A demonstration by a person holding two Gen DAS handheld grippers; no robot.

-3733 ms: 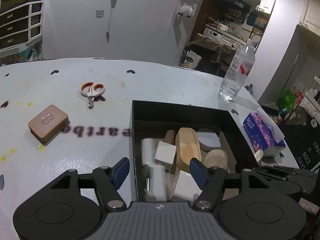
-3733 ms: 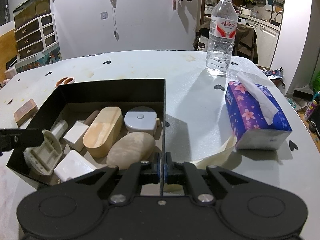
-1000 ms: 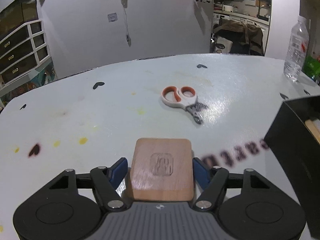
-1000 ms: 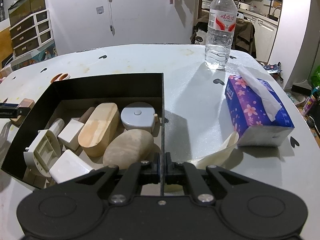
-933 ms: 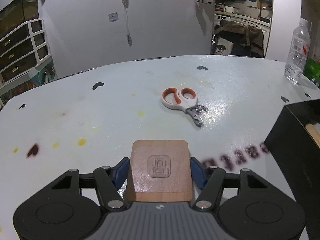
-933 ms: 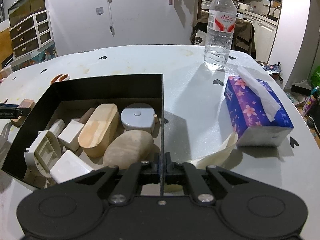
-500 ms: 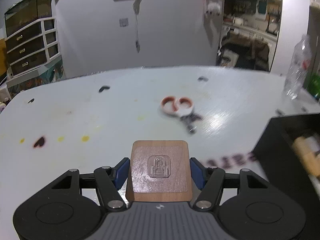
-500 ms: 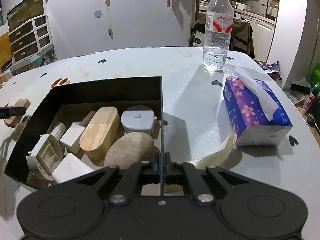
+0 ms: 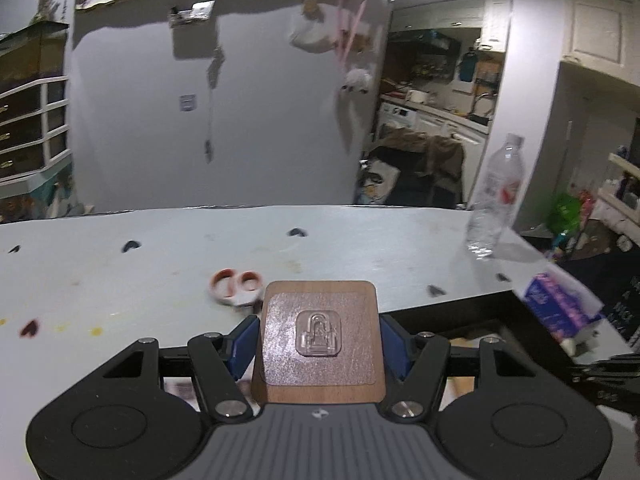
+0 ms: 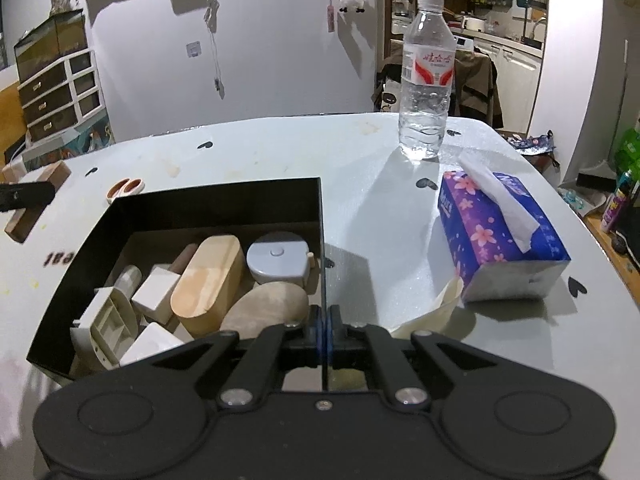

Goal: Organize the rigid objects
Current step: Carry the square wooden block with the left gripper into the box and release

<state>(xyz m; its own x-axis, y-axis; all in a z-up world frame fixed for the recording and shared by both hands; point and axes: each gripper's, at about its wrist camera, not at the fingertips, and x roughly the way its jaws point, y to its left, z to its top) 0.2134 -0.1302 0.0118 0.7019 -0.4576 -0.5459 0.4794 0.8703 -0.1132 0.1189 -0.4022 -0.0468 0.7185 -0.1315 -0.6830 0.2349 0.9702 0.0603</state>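
The box [image 10: 216,208] already holds several things; the left gripper [image 9: 320,340] pinches a wooden block [image 9: 319,344] above the table, scissors [image 9: 234,286] remain outside, and the right gripper [image 10: 323,326] is pressed on the box wall.

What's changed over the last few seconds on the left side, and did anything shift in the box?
The left tool went from above the black box to the wooden block, closed on it, lifted it off the table and is swinging right toward the box. Unchanged: the right tool stays clamped on the box wall, the box contents, scissors, water bottle and tissue pack.
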